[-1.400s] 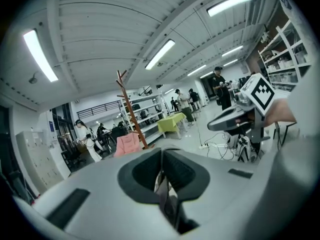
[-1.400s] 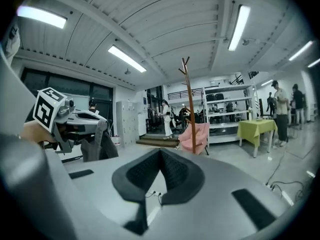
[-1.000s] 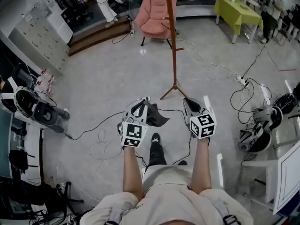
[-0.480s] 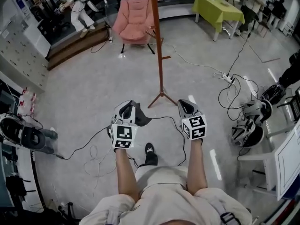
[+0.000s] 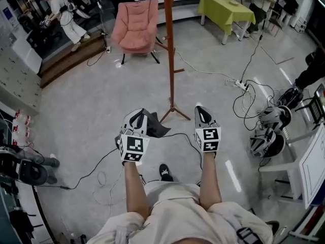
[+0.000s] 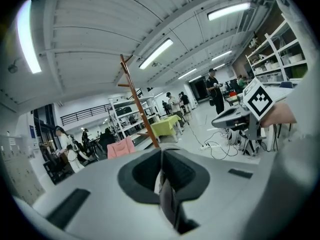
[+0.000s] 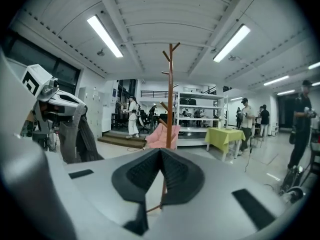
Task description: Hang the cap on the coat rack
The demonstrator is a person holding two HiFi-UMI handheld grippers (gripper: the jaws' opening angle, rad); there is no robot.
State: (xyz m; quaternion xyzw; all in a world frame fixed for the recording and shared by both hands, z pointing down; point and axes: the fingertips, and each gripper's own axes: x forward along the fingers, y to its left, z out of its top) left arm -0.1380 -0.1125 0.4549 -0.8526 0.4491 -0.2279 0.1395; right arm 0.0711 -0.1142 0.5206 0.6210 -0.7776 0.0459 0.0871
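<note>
The brown wooden coat rack (image 5: 170, 50) stands on the floor just ahead, its tripod foot (image 5: 173, 112) between my two grippers. My left gripper (image 5: 140, 114) is shut on the dark cap (image 5: 156, 127), which hangs to its right. In the left gripper view a dark fold of the cap (image 6: 168, 199) is pinched between the jaws, with the coat rack (image 6: 135, 101) beyond. My right gripper (image 5: 199, 110) is shut and holds nothing. The right gripper view shows the coat rack (image 7: 170, 91) straight ahead and the cap (image 7: 77, 136) dangling at the left.
A pink armchair (image 5: 136, 24) stands behind the rack and a green table (image 5: 226, 9) at the back right. Cables (image 5: 244, 88) and a power strip lie on the floor to the right, near helmet-like gear (image 5: 269, 133). People stand at the room's far end.
The rack's foot has come nearer to both grippers and the room has slid back, as the person steps forward. Both grippers keep the same pose, with the cap still held.
</note>
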